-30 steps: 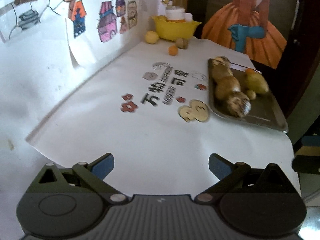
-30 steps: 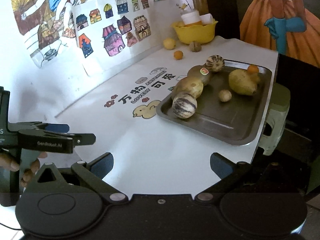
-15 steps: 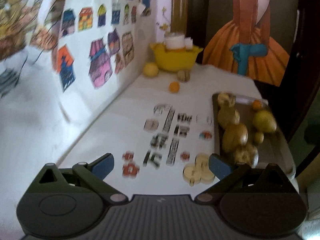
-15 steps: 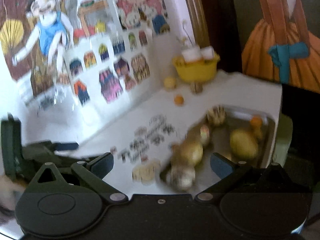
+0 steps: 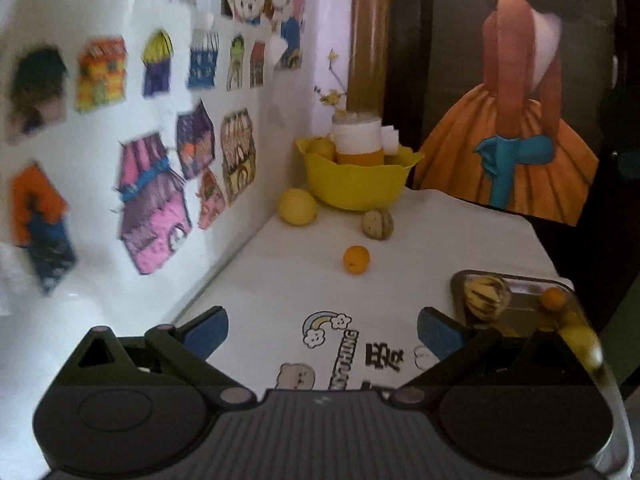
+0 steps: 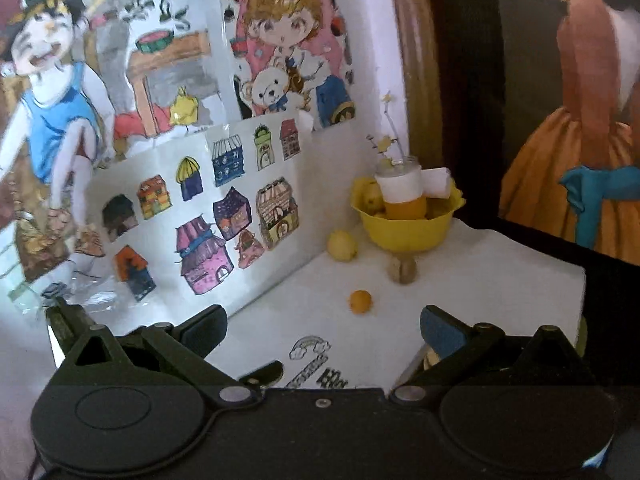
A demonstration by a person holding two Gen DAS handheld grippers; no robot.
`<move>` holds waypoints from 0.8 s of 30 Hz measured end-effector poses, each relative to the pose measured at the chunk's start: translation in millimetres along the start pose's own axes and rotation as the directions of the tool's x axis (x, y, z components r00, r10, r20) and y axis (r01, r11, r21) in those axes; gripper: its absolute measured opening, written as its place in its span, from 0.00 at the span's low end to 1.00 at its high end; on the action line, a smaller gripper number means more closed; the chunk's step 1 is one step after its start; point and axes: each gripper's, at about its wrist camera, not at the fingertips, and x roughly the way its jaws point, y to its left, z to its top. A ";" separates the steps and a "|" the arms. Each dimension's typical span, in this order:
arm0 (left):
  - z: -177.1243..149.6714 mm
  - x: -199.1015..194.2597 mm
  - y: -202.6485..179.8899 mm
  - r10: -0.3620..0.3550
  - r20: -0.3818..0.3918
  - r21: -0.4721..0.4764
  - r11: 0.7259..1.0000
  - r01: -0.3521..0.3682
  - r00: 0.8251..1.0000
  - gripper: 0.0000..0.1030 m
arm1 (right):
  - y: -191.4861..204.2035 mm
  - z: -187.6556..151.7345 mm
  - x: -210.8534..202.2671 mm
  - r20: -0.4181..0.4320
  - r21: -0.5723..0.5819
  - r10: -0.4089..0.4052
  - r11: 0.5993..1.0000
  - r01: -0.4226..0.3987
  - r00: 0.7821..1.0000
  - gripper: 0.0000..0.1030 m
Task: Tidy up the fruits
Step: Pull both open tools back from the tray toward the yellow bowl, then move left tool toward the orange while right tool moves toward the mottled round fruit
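Observation:
A small orange fruit [image 5: 356,260] lies on the white table, with a striped brown fruit [image 5: 377,223] and a yellow lemon [image 5: 297,206] behind it, in front of a yellow bowl [image 5: 356,180]. They also show in the right wrist view: the orange fruit [image 6: 360,301], the striped fruit [image 6: 403,270], the lemon [image 6: 341,245], the bowl [image 6: 404,226]. A metal tray [image 5: 516,284] at right holds a striped melon [image 5: 486,297] and a small orange [image 5: 553,298]. My left gripper [image 5: 322,326] and right gripper [image 6: 323,327] are both open and empty, above the table.
The bowl holds a jar wrapped in white [image 5: 357,142] and yellow fruit. A wall with coloured drawings [image 5: 160,160] runs along the left. A picture of an orange dress [image 5: 516,148] stands behind the table's far right edge. The table cover carries printed cartoons [image 5: 340,344].
Both grippers have tilted up and moved forward toward the far end of the table. The tray has slid out to the lower right of both views. Both stay open.

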 end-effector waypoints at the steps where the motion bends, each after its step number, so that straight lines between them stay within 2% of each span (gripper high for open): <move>1: 0.5 10.7 -0.3 0.006 -0.004 -0.005 1.000 -0.006 1.000 0.99 | -3.4 4.4 13.1 -0.008 0.002 -0.008 1.000 0.008 1.000 1.00; 7: 6.9 58.9 -3.6 0.027 -0.008 -0.002 1.000 -0.027 1.000 0.99 | -35.8 23.2 79.8 -0.078 0.101 -0.026 0.994 0.034 0.997 0.99; 10: 11.6 77.5 -3.8 0.033 -0.014 -0.005 0.999 -0.033 0.999 0.99 | -50.9 29.1 111.2 -0.121 0.102 -0.074 0.991 0.087 0.990 0.99; 13: 14.8 94.3 -3.3 0.030 -0.018 0.000 1.000 -0.030 0.999 0.99 | -62.8 31.9 138.3 -0.129 0.095 -0.101 0.989 0.113 0.986 0.99; 24: 20.0 152.5 0.3 -0.046 -0.057 -0.037 0.998 0.043 0.997 0.99 | -92.8 32.0 243.7 -0.200 0.132 -0.065 0.987 0.092 0.978 0.99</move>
